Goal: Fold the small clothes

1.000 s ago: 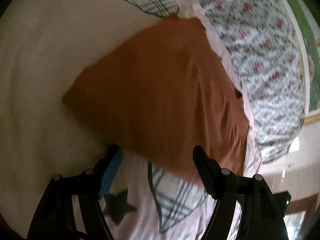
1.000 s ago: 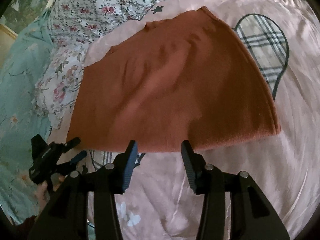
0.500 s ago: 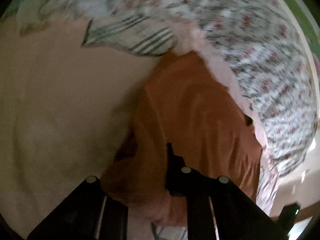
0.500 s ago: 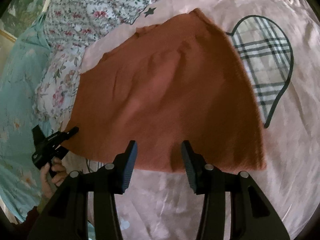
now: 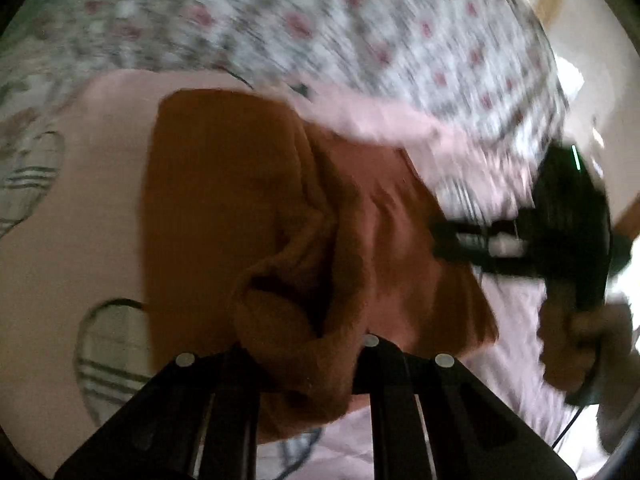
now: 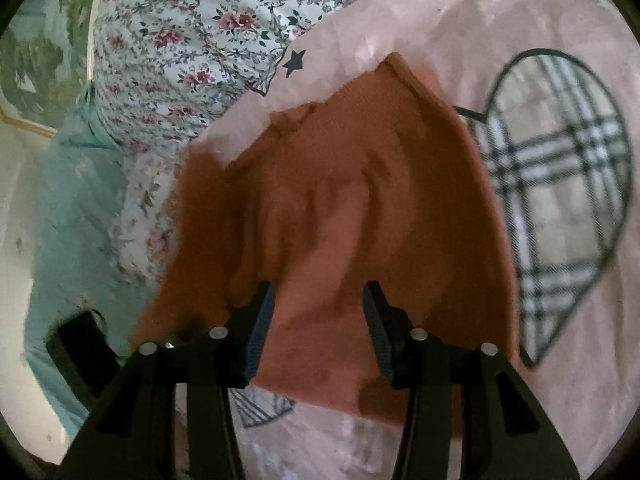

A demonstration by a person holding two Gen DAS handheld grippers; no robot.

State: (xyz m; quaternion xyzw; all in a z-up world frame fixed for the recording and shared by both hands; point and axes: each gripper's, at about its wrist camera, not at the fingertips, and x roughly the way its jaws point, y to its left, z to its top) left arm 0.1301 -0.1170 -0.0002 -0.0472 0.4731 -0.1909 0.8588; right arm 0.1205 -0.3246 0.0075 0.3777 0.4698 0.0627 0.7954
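A rust-orange knit garment (image 6: pixel 360 216) lies on a pink bedsheet (image 6: pixel 560 20). In the left wrist view my left gripper (image 5: pixel 298 354) is shut on a bunched edge of the garment (image 5: pixel 224 200) and lifts it into a fold; cloth hides the fingertips. My right gripper (image 6: pixel 318 300) is open, its two fingers spread over the garment's near edge, holding nothing. The right gripper also shows blurred at the right of the left wrist view (image 5: pixel 440 236), its fingers over the garment's far edge.
The pink sheet carries a plaid heart print (image 6: pixel 560 184) to the right of the garment and a black star (image 6: pixel 295 62). A floral quilt (image 6: pixel 192 40) lies beyond it. A teal cloth (image 6: pixel 76 220) hangs at the left. A hand (image 5: pixel 576 344) holds the right tool.
My left gripper closed on the garment's edge and carried it across, so that side now bunches up. My right gripper moved forward over the near edge and stayed open.
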